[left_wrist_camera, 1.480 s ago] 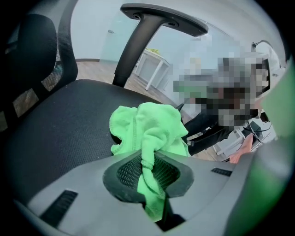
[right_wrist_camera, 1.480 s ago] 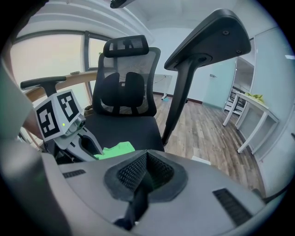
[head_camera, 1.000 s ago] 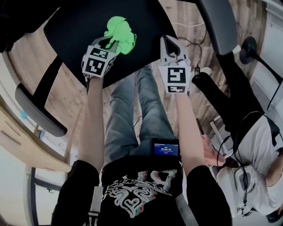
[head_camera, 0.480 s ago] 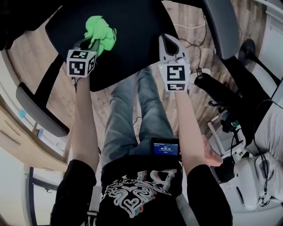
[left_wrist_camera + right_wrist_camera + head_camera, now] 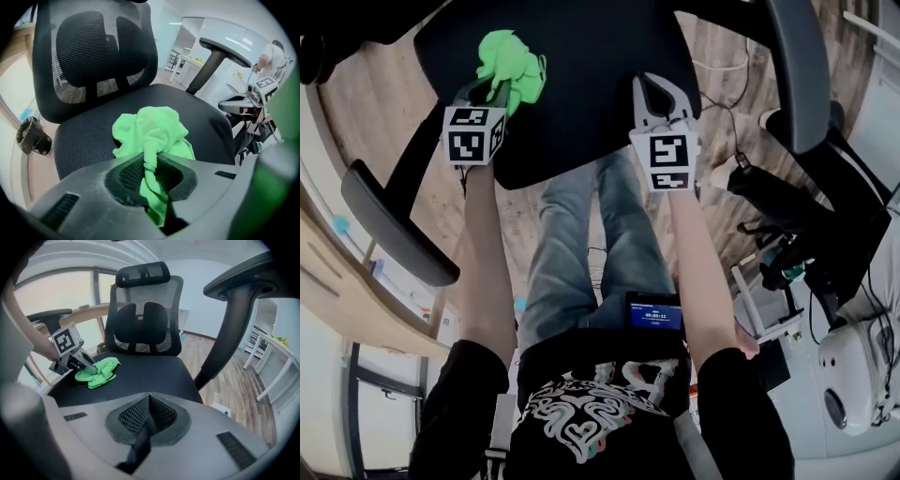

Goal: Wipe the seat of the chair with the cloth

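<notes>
A bright green cloth (image 5: 512, 67) lies bunched on the black chair seat (image 5: 581, 84), toward its left side. My left gripper (image 5: 488, 94) is shut on the cloth's near end (image 5: 151, 183), and the rest of the cloth (image 5: 152, 131) spreads on the seat (image 5: 84, 140) just ahead of the jaws. My right gripper (image 5: 657, 98) hovers over the seat's front right edge, shut and holding nothing. In the right gripper view the cloth (image 5: 97, 371) and the left gripper (image 5: 75, 357) sit on the seat (image 5: 150, 373) at left.
The chair's mesh backrest (image 5: 93, 51) rises behind the seat. Armrests stand at either side (image 5: 389, 225) (image 5: 797, 66). A second black chair (image 5: 825, 216) and cables lie on the wooden floor to the right. A wooden desk edge (image 5: 337, 291) runs along the left.
The left gripper dragged the cloth from the seat's middle leftward a second ago; since half a second ago it has held still. The right gripper has stayed put.
</notes>
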### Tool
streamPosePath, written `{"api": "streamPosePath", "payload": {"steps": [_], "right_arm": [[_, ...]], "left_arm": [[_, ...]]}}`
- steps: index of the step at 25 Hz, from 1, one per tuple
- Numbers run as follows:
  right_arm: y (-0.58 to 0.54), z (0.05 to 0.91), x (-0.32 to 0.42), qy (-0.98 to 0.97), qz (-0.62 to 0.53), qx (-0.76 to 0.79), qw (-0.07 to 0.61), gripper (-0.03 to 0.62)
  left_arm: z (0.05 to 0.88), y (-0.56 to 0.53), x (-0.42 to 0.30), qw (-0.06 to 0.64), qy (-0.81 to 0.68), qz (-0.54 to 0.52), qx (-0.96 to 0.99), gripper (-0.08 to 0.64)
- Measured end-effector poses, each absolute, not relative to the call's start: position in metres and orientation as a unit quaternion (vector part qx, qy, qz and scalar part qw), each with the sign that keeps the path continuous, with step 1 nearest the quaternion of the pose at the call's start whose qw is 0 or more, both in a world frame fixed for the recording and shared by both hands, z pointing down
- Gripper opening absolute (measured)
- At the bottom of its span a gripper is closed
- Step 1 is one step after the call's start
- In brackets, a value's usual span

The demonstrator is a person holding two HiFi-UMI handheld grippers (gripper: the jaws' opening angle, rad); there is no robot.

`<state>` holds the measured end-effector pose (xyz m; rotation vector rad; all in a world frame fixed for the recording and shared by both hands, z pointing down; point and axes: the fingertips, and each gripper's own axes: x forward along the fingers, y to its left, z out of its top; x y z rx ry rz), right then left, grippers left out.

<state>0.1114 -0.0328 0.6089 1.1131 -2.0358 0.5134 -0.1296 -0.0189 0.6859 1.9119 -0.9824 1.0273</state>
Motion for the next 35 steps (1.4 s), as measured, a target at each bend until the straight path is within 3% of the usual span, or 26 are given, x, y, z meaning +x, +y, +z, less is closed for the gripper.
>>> {"api": "streamPosePath", "payload": {"steps": [13, 35], "right_arm": [[-0.039, 0.617, 0.061, -0.829, 0.186, 0.363, 0.382, 0.002], [0.004, 0.626, 0.087, -0.816, 0.214, 0.376, 0.384, 0.002]], "left_arm": [[0.689, -0.024, -0.156, 0.371, -0.425, 0.399, 0.722, 0.052], [0.694, -0.013, -0.161, 0.35, -0.424, 0.435, 0.713, 0.052]]}}
